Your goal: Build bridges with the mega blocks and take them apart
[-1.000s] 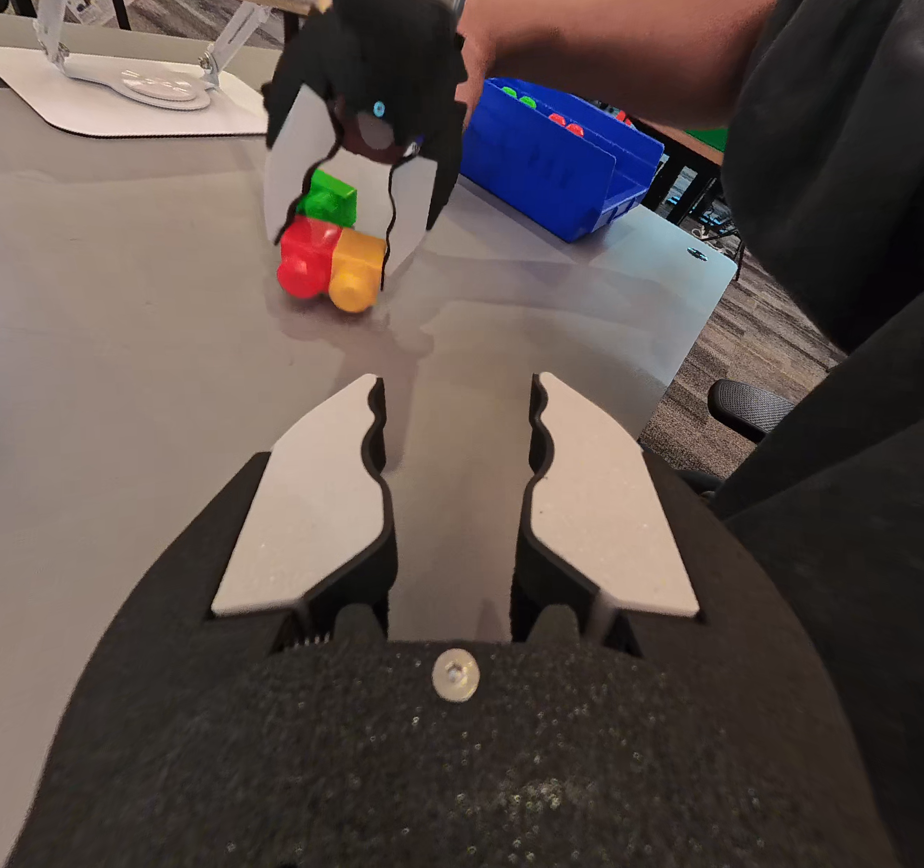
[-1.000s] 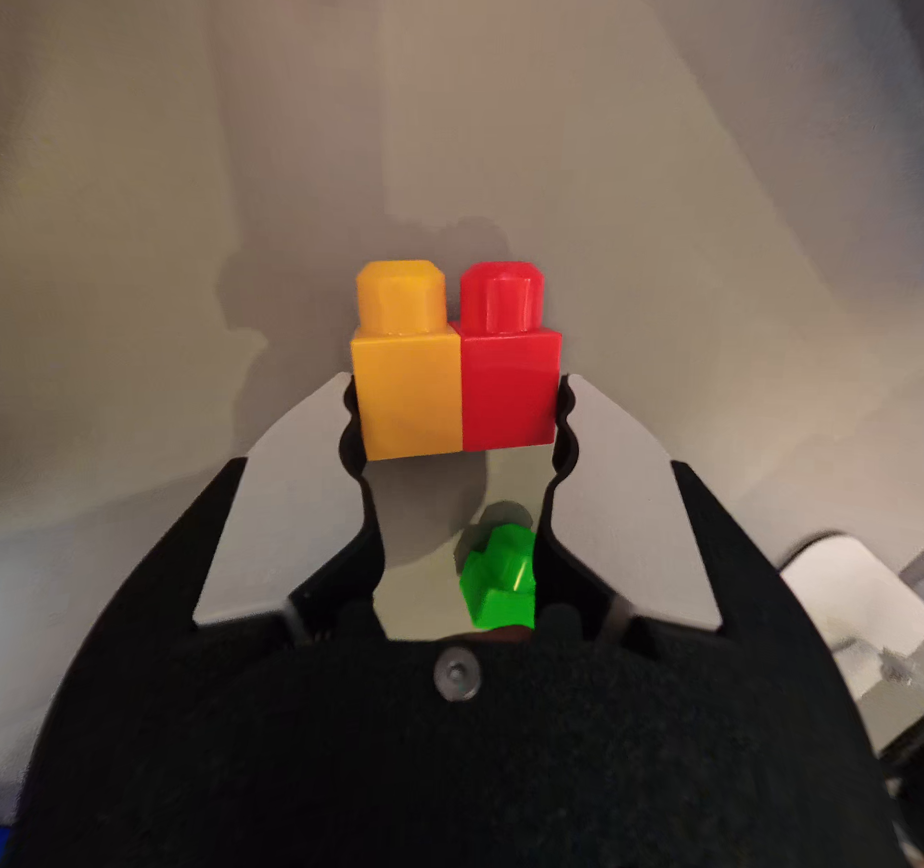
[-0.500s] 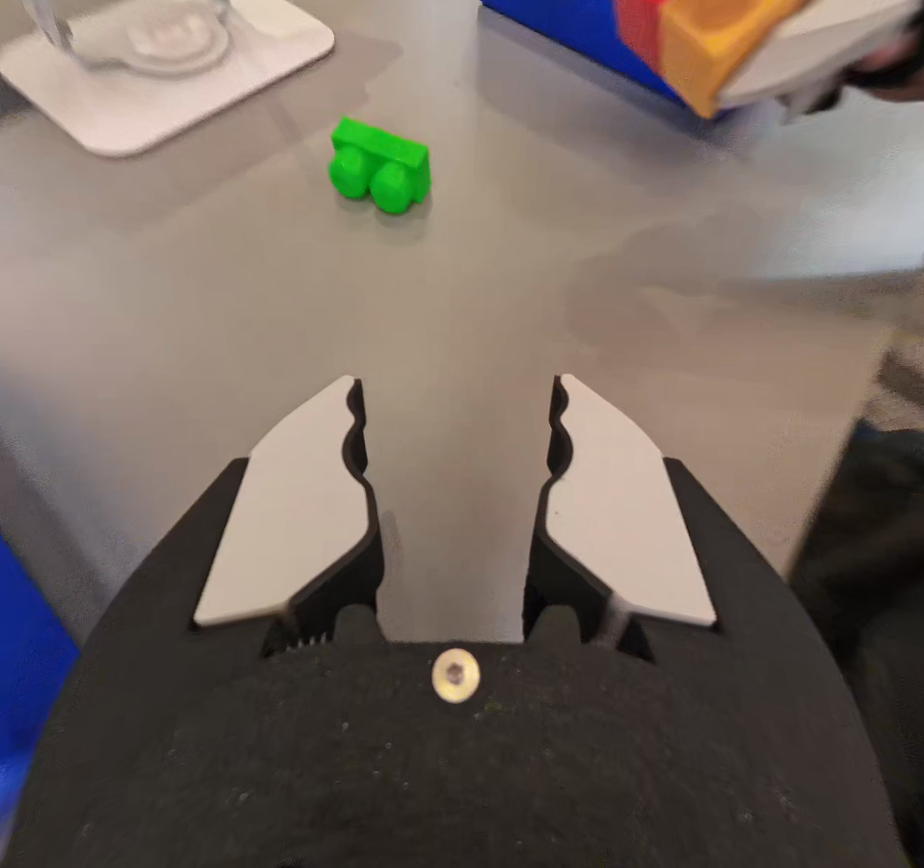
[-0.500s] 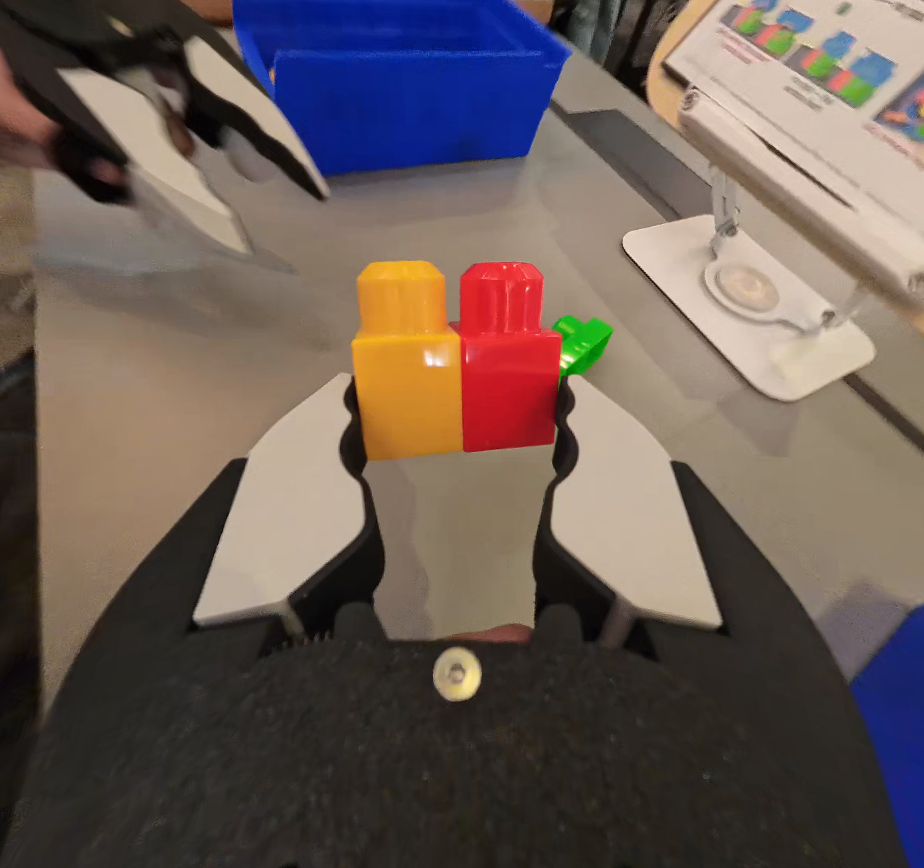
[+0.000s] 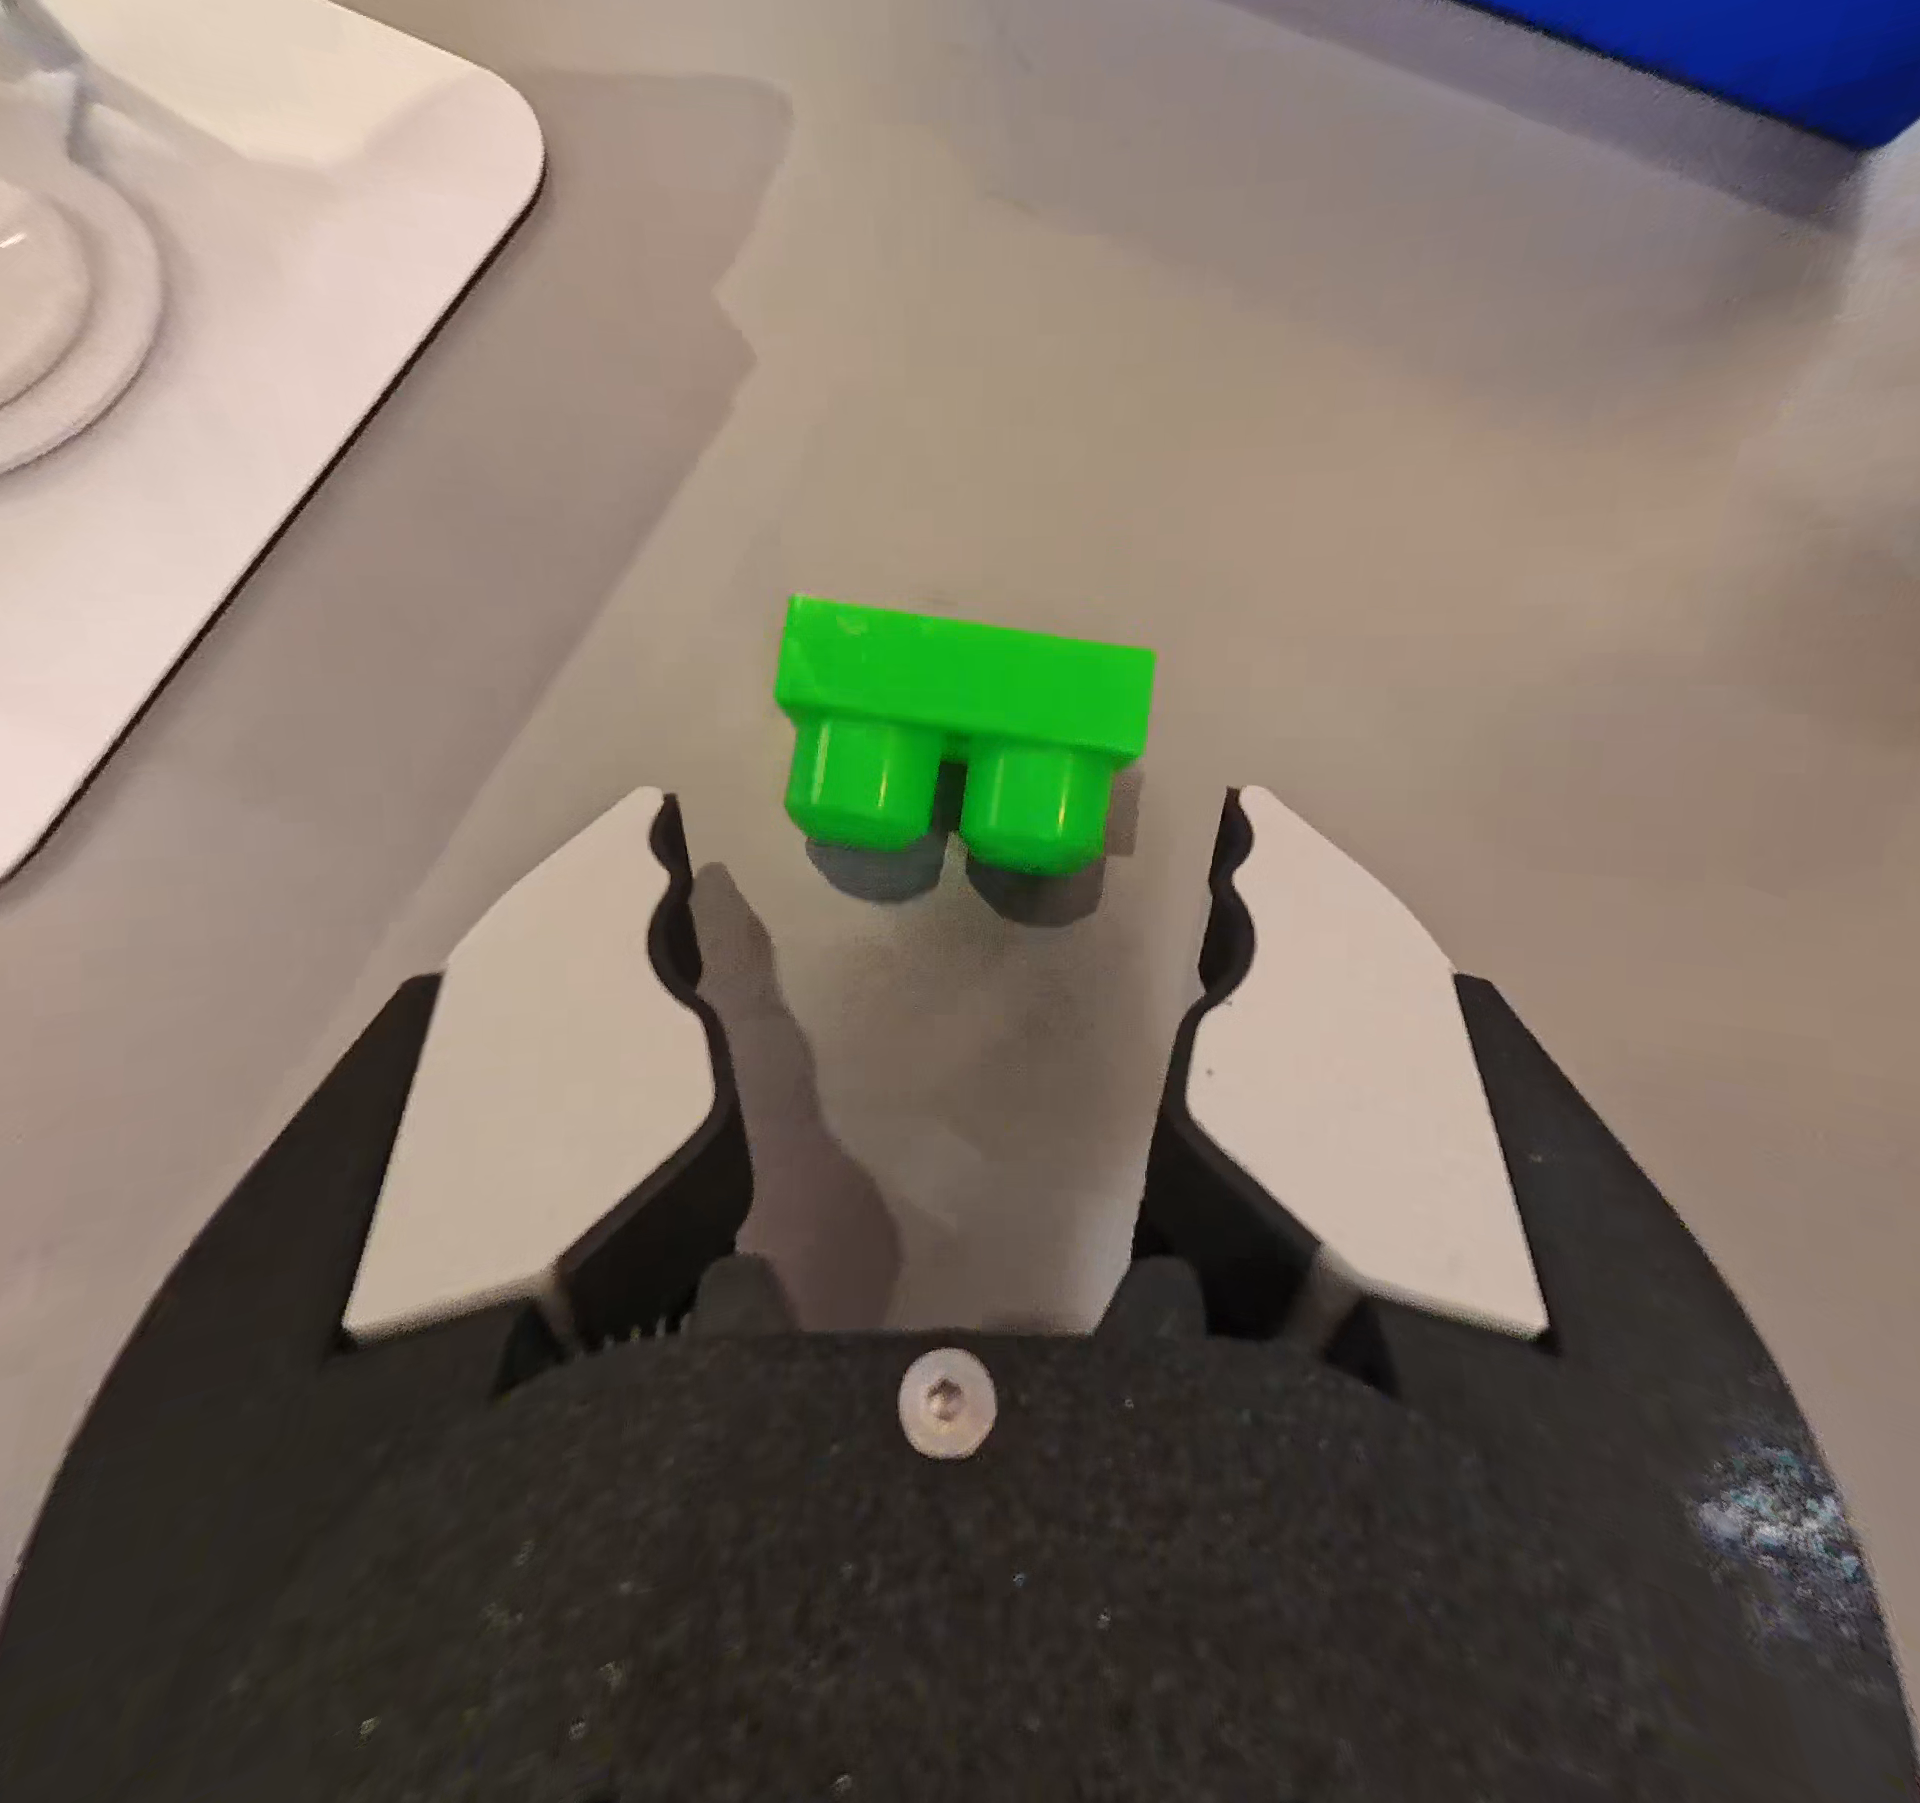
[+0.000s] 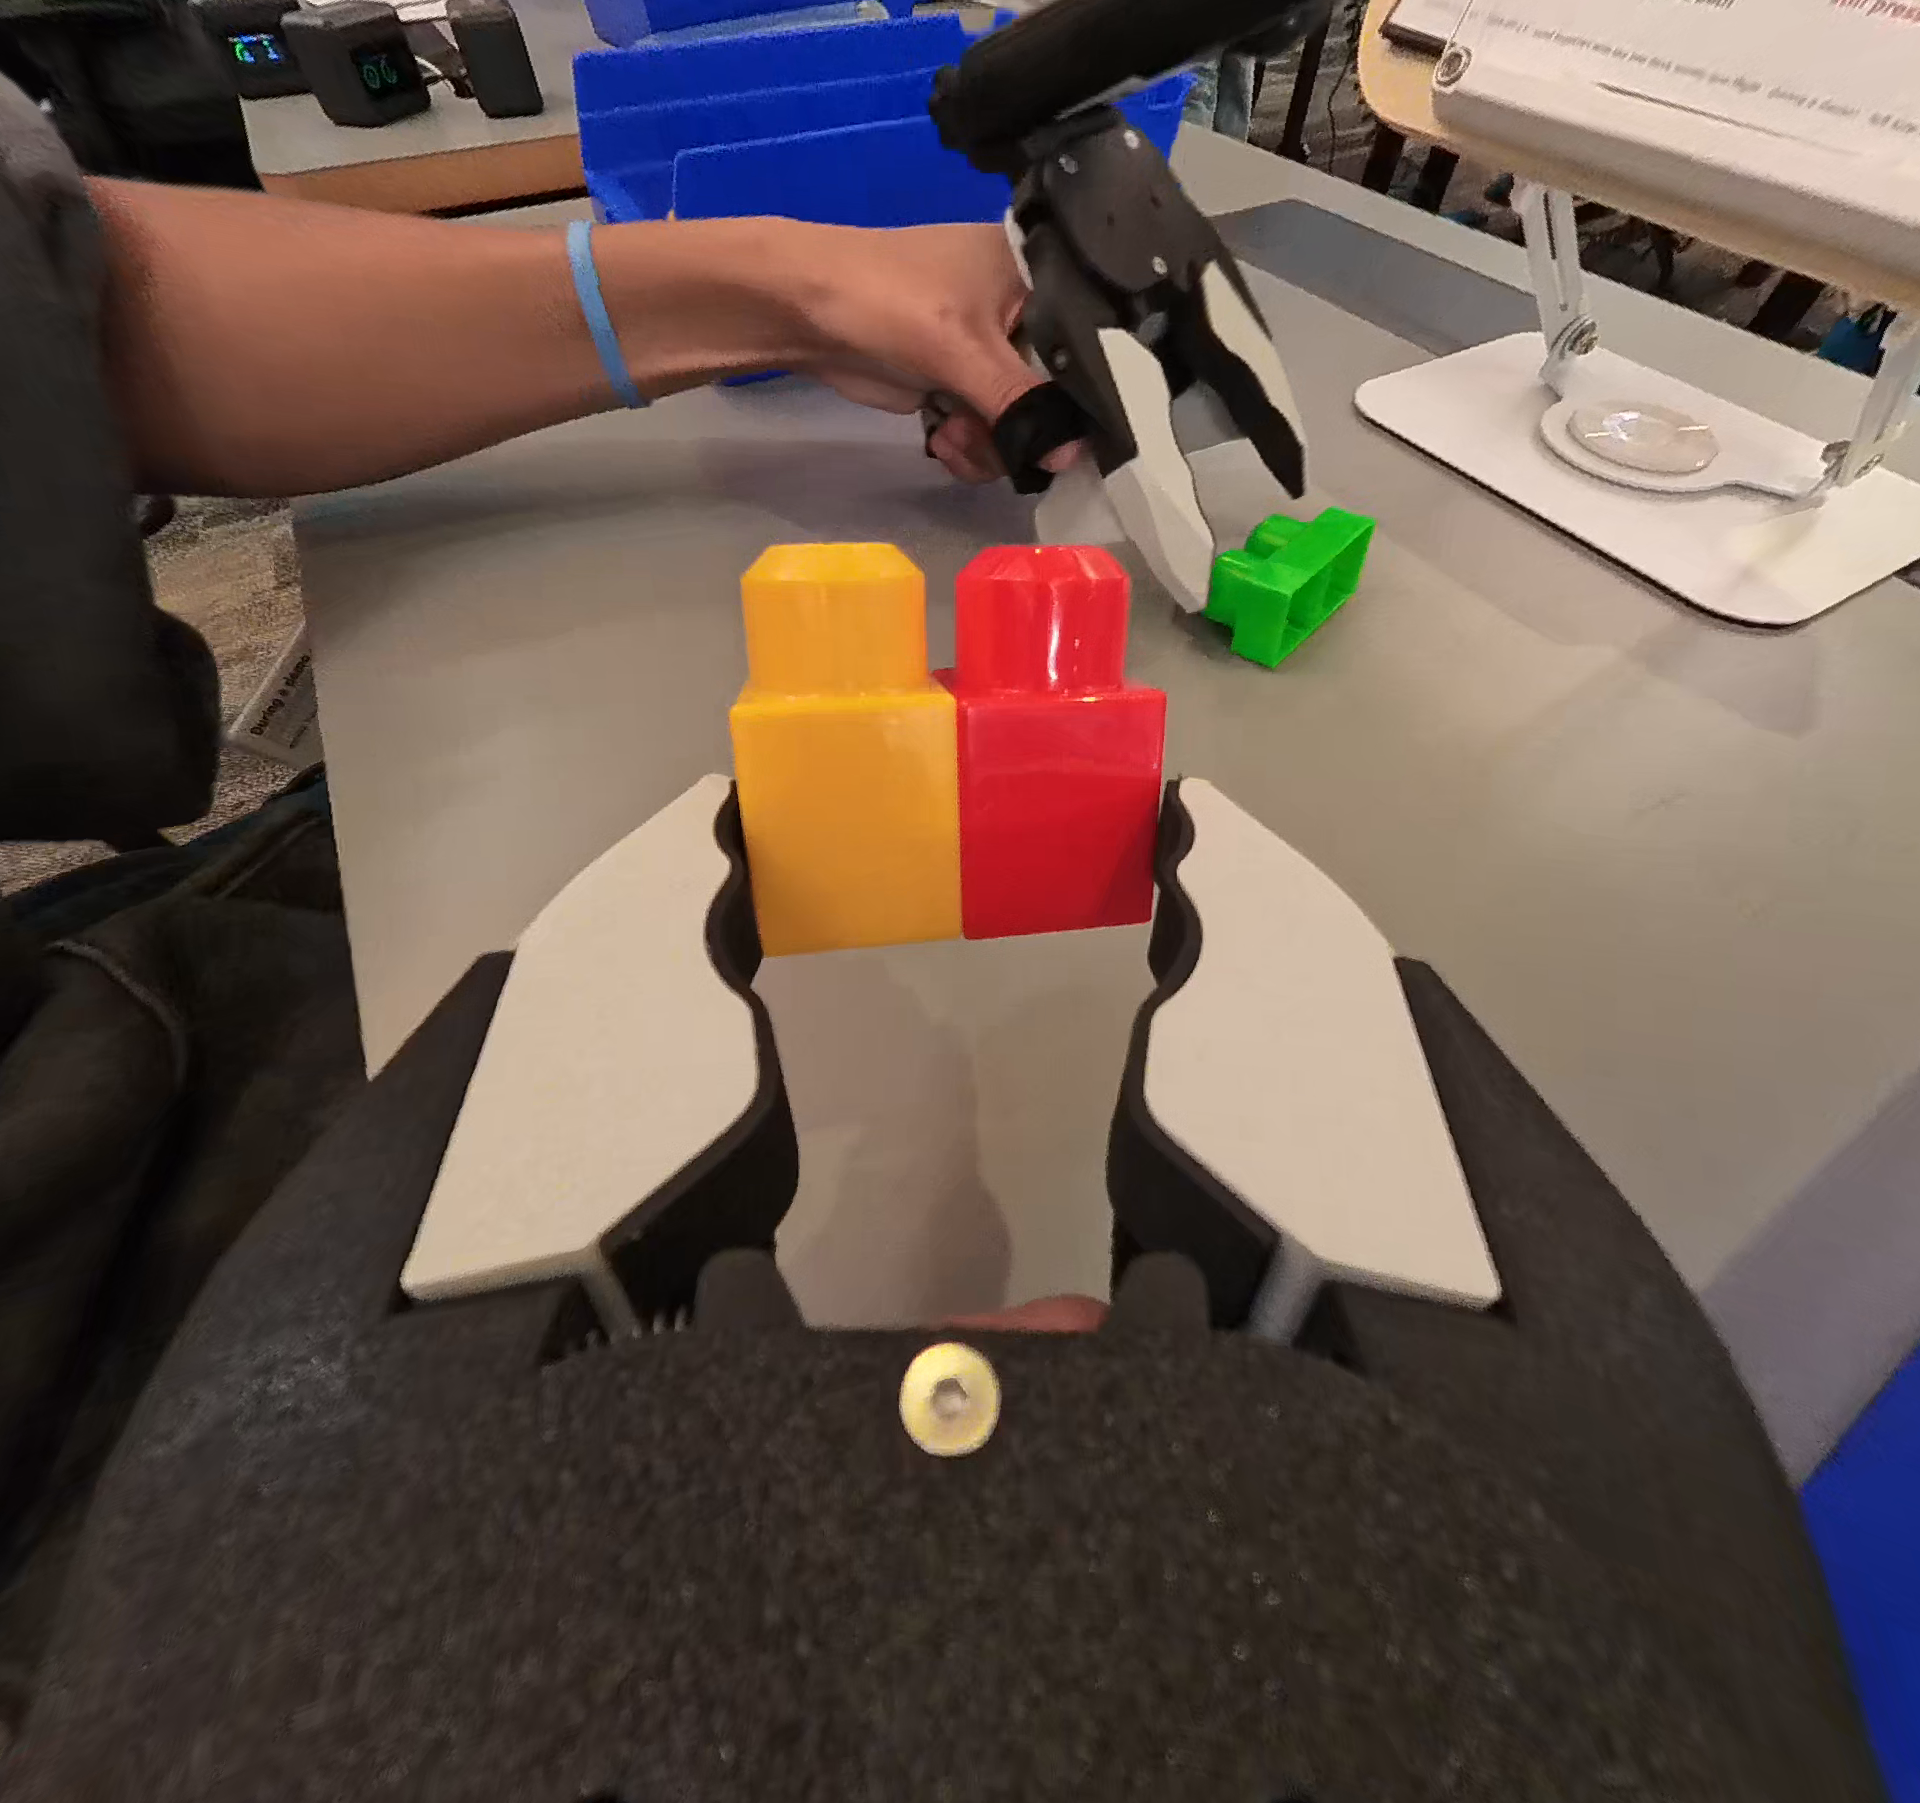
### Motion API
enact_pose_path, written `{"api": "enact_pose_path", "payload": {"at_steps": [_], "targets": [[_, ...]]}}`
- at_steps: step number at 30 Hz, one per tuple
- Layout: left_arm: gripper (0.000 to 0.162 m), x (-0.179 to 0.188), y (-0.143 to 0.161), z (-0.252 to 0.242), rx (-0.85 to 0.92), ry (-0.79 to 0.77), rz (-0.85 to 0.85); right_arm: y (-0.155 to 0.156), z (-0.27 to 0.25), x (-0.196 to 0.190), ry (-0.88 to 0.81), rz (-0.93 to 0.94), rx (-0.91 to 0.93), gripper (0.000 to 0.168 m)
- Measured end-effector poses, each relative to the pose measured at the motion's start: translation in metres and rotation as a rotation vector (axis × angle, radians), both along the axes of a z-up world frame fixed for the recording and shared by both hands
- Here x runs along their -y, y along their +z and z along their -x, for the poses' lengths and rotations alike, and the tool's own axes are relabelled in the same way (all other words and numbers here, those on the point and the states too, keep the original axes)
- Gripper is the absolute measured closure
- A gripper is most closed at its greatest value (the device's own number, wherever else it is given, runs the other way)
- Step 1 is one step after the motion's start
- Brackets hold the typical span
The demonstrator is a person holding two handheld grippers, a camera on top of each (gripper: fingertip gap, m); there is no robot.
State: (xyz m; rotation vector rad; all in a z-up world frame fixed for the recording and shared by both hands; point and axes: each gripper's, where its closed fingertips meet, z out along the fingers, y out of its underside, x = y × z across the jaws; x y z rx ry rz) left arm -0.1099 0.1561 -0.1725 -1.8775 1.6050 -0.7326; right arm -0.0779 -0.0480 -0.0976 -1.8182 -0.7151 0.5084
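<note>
my right claw [image 6: 951, 860] pinches the orange block [image 6: 847, 818] and red block [image 6: 1060, 808] side by side; my left claw [image 5: 951, 818], spread wide, nears the green block [image 5: 961, 714] lying on the counter [image 5: 1351, 403]. the bridge looks apart, blocks not yet binned.

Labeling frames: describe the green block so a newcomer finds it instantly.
On the grey table, near the white stand base, the green block lies on its side before the open left gripper. It alone is loose; the yellow block and red block are clamped together.
</note>
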Motion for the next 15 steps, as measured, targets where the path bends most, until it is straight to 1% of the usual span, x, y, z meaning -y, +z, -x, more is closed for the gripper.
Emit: {"api": "enact_pose_path", "payload": {"at_steps": [2, 3, 4, 5, 10, 12, 13, 15], "targets": [[0.070, -0.001, -0.007, -0.007, -0.027, -0.024, 0.002, -0.001, -0.002, 0.000, 0.002, 0.004, -0.008, 0.094], [0.078, -0.001, -0.013, -0.008, -0.052, -0.036, -0.001, -0.001, -0.003, -0.001, 0.002, 0.004, -0.012, 0.094], [0.089, -0.001, -0.018, -0.010, -0.066, -0.046, -0.016, -0.001, -0.005, -0.001, 0.002, 0.006, -0.017, 0.094], [0.094, -0.001, -0.020, -0.012, -0.061, -0.059, -0.039, -0.001, -0.006, -0.002, -0.004, 0.008, -0.025, 0.094], [0.094, 0.009, -0.019, -0.014, -0.055, -0.145, -0.042, -0.006, -0.014, -0.009, -0.043, 0.027, -0.004, 0.094], [0.094, 0.023, -0.011, -0.006, -0.057, -0.198, -0.032, -0.008, -0.019, -0.014, -0.066, 0.029, 0.050, 0.094], [0.094, 0.033, -0.001, -0.001, -0.047, -0.229, -0.040, -0.009, -0.021, -0.017, -0.070, 0.032, 0.093, 0.094], [0.094, 0.053, 0.025, 0.014, -0.039, -0.285, -0.124, -0.008, -0.023, -0.025, -0.071, 0.039, 0.172, 0.094]]}}
